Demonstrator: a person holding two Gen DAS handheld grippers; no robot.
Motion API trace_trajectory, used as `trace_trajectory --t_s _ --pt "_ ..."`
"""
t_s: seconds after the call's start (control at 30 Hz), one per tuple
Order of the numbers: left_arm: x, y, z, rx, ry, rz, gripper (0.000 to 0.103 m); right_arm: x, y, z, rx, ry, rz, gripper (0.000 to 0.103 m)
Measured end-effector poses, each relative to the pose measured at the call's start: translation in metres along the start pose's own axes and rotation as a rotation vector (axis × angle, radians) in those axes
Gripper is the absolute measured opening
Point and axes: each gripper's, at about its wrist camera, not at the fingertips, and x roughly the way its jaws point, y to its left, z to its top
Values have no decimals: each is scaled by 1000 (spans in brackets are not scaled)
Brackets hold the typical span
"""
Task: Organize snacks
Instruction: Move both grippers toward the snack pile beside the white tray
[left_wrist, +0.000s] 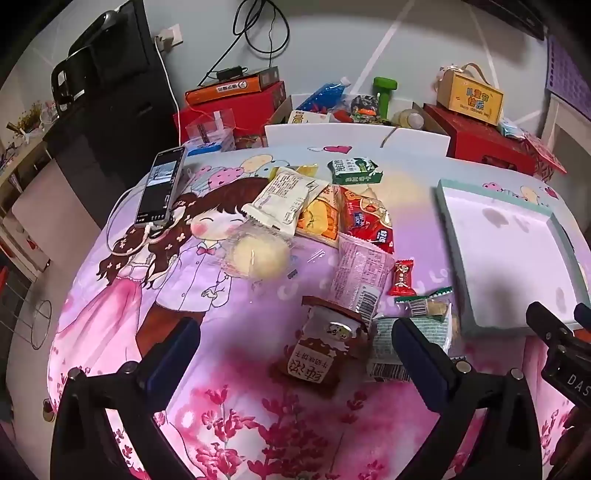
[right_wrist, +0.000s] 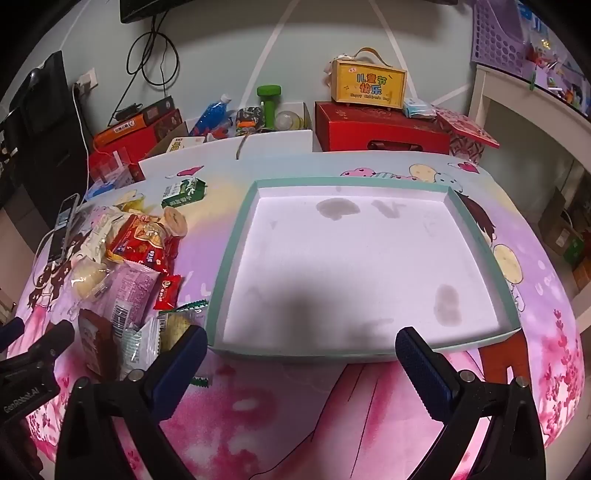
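The left gripper (left_wrist: 295, 354) is hovering with its blue-padded fingers (left_wrist: 177, 354) spread wide, gripping nothing, above a brown-and-white biscuit packet (left_wrist: 325, 350) lying on the pink-and-purple cartoon-printed tablecloth (left_wrist: 177, 288). Just right of that packet, a grey-green patterned wrapper (left_wrist: 417, 336) is lying partly behind the right-hand finger. The remaining snacks are sitting in a loose heap further back: a round pale bun in clear film (left_wrist: 258, 258), a white printed pouch (left_wrist: 284, 199), an orange-yellow packet (left_wrist: 321, 218), a red crinkled packet (left_wrist: 365, 218), a pale purple sachet (left_wrist: 358, 280), a small red candy wrapper (left_wrist: 402, 277) and a green-and-white carton (left_wrist: 354, 170). A black smartphone with a white cable (left_wrist: 160, 188) is lying at the heap's left.

The right gripper (right_wrist: 299, 350) is also standing fully open and holding nothing, hanging over the near rim of the shallow white cardboard tray with teal edging (right_wrist: 236, 236). The tray's stained floor is carrying no snacks; the heap is lying beside its left wall, apart from it.
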Motion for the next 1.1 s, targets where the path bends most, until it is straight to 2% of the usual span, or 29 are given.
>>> trace_trajectory --t_s 0.2,0.4,0.8,1.1 --pt "4 -5 -2 16 4 32 103 1 -1 -4 3 -2 21 103" --pt "10 1 -3 7 17 13 103 -1 5 -3 -16 -3 25 103" --pt "16 4 -5 12 35 42 103 -1 10 -4 -31 6 44 103" --pt "21 4 -6 14 50 22 103 1 14 -5 -41 5 55 103"
